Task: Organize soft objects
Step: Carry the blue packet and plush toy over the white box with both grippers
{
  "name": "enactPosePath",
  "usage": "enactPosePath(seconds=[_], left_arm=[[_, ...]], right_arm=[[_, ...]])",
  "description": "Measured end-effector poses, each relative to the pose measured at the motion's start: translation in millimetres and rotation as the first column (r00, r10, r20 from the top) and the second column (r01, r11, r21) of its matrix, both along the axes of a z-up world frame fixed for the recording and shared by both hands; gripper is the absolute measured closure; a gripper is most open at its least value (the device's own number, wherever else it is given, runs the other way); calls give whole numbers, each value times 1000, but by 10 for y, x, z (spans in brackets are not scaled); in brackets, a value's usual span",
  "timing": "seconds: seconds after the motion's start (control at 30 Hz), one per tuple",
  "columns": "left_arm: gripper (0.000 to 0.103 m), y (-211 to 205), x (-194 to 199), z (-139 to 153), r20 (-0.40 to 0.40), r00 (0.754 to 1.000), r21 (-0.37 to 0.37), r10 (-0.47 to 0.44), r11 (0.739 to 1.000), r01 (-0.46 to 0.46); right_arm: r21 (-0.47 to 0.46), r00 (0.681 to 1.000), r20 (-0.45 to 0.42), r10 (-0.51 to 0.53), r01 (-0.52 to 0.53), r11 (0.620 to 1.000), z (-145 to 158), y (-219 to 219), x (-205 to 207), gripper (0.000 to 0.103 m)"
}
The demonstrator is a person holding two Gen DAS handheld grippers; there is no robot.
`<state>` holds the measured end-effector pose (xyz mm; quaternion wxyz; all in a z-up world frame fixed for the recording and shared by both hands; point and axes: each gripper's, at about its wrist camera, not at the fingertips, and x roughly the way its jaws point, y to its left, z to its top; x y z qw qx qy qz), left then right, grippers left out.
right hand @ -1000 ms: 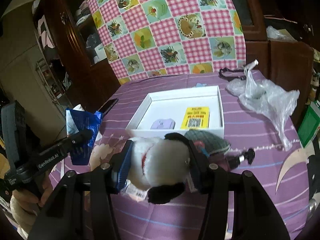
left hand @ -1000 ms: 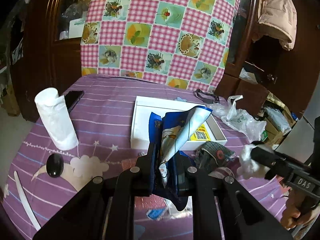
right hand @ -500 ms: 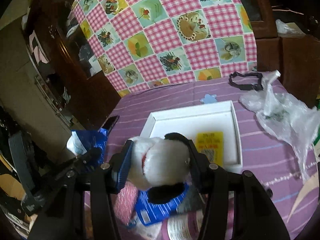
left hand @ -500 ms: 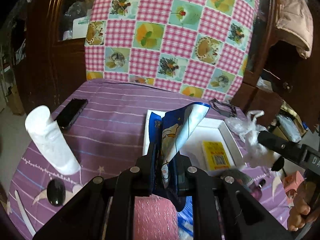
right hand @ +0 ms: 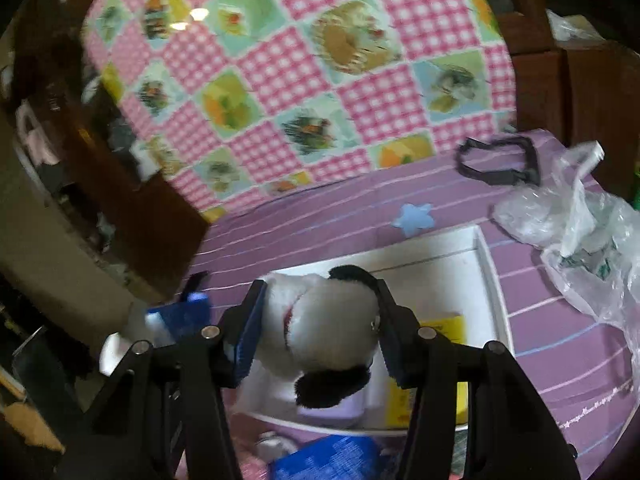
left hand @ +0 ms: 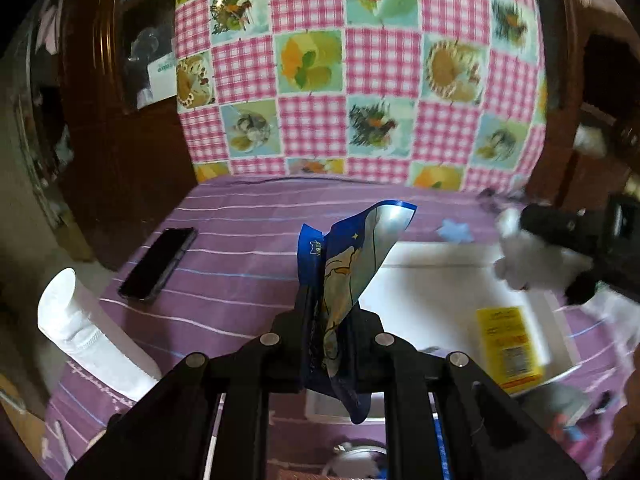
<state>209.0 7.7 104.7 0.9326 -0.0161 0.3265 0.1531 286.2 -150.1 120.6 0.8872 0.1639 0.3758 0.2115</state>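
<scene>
left wrist view: the left tool [left hand: 326, 316] is clamped on a blue pouch [left hand: 348, 264], which stands upright between the nearly closed jaws, its top edge flared to the right above them. below lies a purple striped surface [left hand: 240, 240]. a white tray [left hand: 432, 280] sits on it to the right, with a yellow card [left hand: 508, 344] inside. a dark phone [left hand: 158, 264] lies at left, near a white roll [left hand: 84, 328]. the right tool enters from the right edge, blurred, carrying a white plush [left hand: 532, 264] above the tray.

right wrist view: the right tool [right hand: 318, 328] grips the black-and-white plush [right hand: 328, 328] at its sides, jaws about half apart, held over the tray [right hand: 486, 264]. a blue star [right hand: 414, 218] lies just beyond the tray's far wall. a clear bag [right hand: 580, 220] and a black strap [right hand: 498, 160] lie at right. a pink checked cloth [right hand: 300, 80] hangs behind the surface.
</scene>
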Motion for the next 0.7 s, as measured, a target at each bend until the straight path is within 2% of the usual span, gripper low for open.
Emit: enactPosePath(seconds=[0.07, 0.23, 0.4, 0.57, 0.7], left_arm=[[90, 11, 61, -110, -33, 999, -7, -4, 1000, 4], [90, 94, 128, -299, -72, 997, -107, -38, 994, 30], [90, 97, 182, -461, -102, 989, -227, -103, 971, 77], [90, 40, 274, -637, -135, 984, -211, -115, 974, 85], [90, 132, 345, -791, -174, 976, -305, -132, 950, 74]], right_arm=[[-7, 999, -32, 0, -1, 1000, -146, 4, 83, 49], [-31, 996, -83, 28, -31, 999, -392, 12, 191, 49], [-121, 992, -104, 65, -78, 990, -600, 126, 239, 49], [-128, 981, -163, 102, -124, 984, -717, 193, 261, 49], [-212, 980, -179, 93, -131, 968, -729, 258, 238, 49]])
